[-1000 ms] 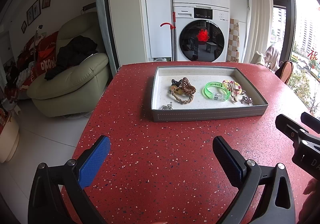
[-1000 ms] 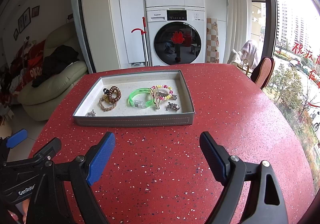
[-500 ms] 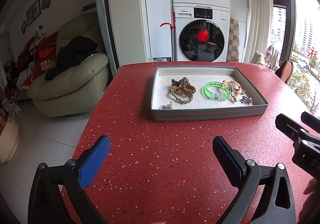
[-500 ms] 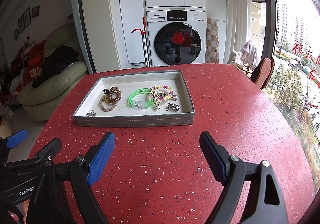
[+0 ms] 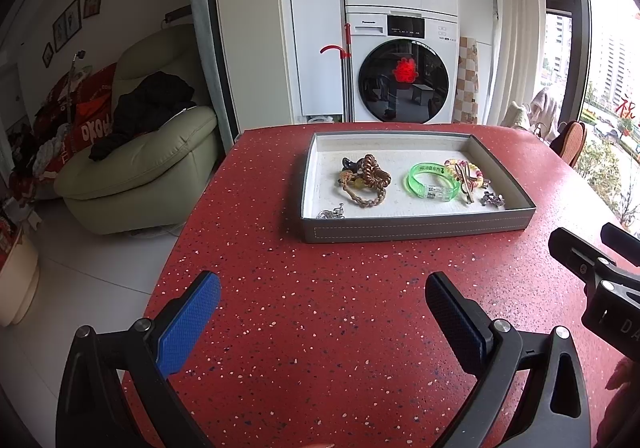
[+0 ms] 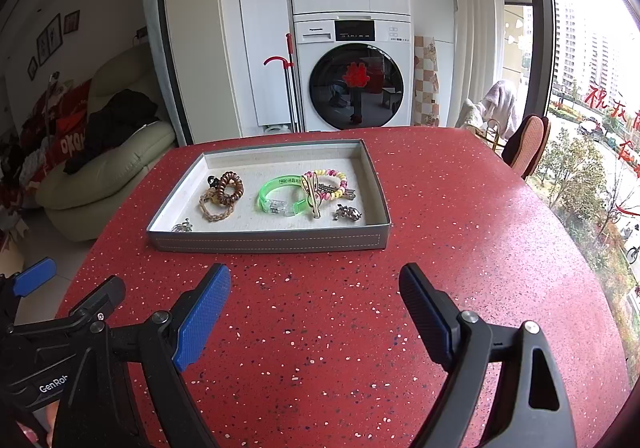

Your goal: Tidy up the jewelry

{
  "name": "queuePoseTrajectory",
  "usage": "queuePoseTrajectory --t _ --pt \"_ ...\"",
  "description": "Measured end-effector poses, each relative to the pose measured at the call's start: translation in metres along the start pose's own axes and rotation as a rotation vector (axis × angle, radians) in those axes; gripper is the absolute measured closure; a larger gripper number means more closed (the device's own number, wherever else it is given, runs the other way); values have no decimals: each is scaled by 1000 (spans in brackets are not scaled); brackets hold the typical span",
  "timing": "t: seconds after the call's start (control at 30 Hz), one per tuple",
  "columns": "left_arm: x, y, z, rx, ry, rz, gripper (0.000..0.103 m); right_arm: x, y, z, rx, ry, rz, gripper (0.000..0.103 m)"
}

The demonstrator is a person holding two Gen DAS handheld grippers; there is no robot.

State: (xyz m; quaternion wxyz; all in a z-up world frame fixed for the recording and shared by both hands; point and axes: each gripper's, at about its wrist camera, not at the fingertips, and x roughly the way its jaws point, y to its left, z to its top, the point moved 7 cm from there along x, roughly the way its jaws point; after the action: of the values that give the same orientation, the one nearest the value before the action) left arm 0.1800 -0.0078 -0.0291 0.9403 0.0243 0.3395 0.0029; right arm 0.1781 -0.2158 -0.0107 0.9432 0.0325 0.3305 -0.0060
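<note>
On the red speckled bench (image 6: pixel 360 328) sits a shallow grey tray (image 6: pixel 268 241) w/ a white lining, and all the jewelry is inside it. My left tool (image 5: pixel 320 302) and my right tool (image 6: pixel 314 290) both hang over bare bench on the near side of the tray, well apart from it, each w/ its blue-padded fingers spread wide and nothing between them. In the right view my left tool shows at the lower left edge.

Inside the tray, from left to right in the right view: a small silver charm (image 6: pixel 183 226) in the near left corner, a braided tan bracelet (image 6: pixel 216 208) w/ a brown spiral hair tie (image 6: pixel 231 187) lying on it, a clear green bangle (image 6: pixel 282 195) near the middle, a pastel beaded bracelet (image 6: pixel 328 184) just beside it w/ a gold hair clip (image 6: pixel 313 196) laid across the two (touching both, as far as I can tell), and another silver piece (image 6: pixel 347 213) near the right wall.

Beyond the bench stand stacked washer-dryer units (image 6: pixel 352 60) and, left, a pale green sofa (image 5: pixel 136 164).
</note>
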Motion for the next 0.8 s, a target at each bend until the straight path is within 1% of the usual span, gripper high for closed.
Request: queuePoseTrajectory --t 0.8 --pt "0 3 -1 -2 1 3 0 1 3 0 0 4 5 14"
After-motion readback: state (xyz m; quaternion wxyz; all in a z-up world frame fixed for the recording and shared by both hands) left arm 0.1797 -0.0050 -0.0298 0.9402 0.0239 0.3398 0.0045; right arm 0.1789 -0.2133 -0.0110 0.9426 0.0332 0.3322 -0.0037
